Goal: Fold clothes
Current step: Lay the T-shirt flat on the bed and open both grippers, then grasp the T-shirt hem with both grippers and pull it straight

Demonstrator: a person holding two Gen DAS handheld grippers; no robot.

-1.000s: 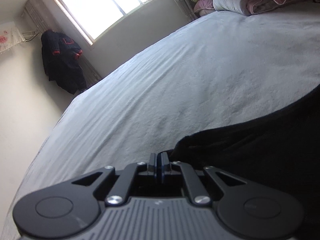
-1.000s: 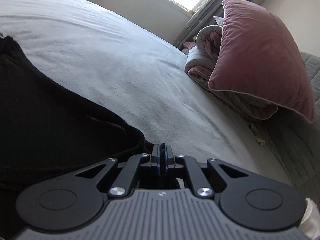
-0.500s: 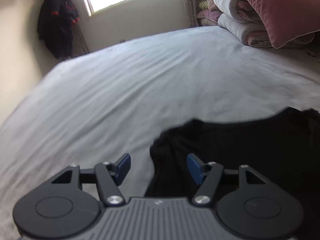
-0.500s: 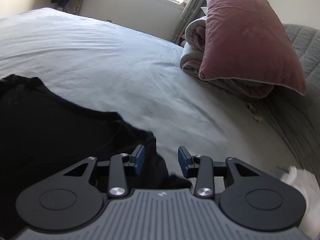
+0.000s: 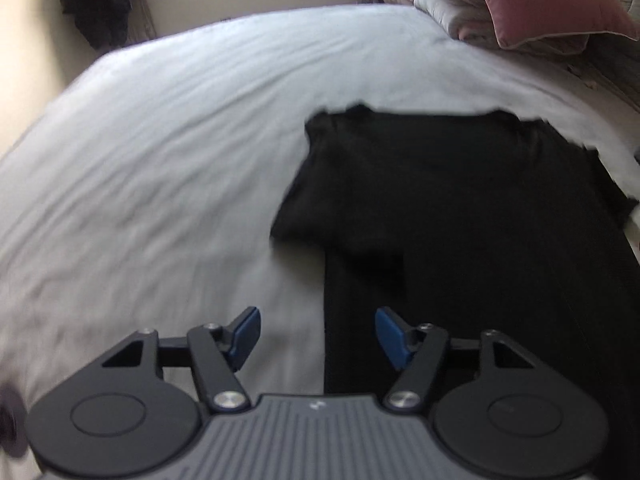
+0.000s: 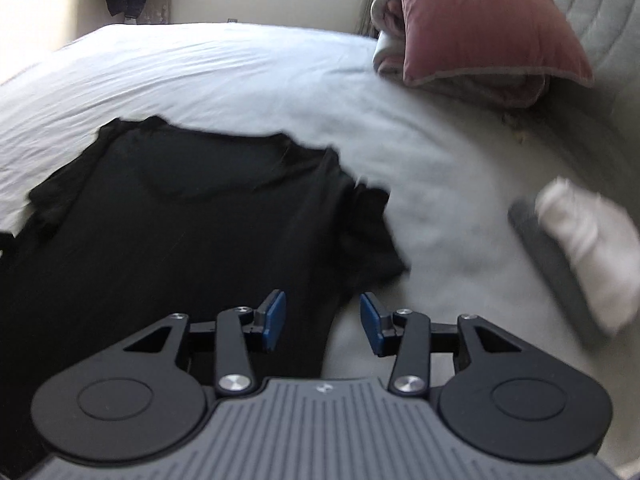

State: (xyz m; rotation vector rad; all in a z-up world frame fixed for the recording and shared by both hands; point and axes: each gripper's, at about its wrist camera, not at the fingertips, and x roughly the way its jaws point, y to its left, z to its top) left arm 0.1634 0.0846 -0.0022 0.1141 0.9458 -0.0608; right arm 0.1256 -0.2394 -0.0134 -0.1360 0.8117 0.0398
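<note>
From the left wrist, the left gripper (image 5: 318,334) hangs with fingers spread apart above the left edge of the black T-shirt (image 5: 460,208), spread flat on the bed (image 5: 160,160). From the right wrist, the right gripper (image 6: 322,322) (likewise parted, holding nothing) hangs over the shirt's right edge below its sleeve.

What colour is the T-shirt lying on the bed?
Black: the T-shirt shows best in the right wrist view, spread on the white bed sheet.
</note>
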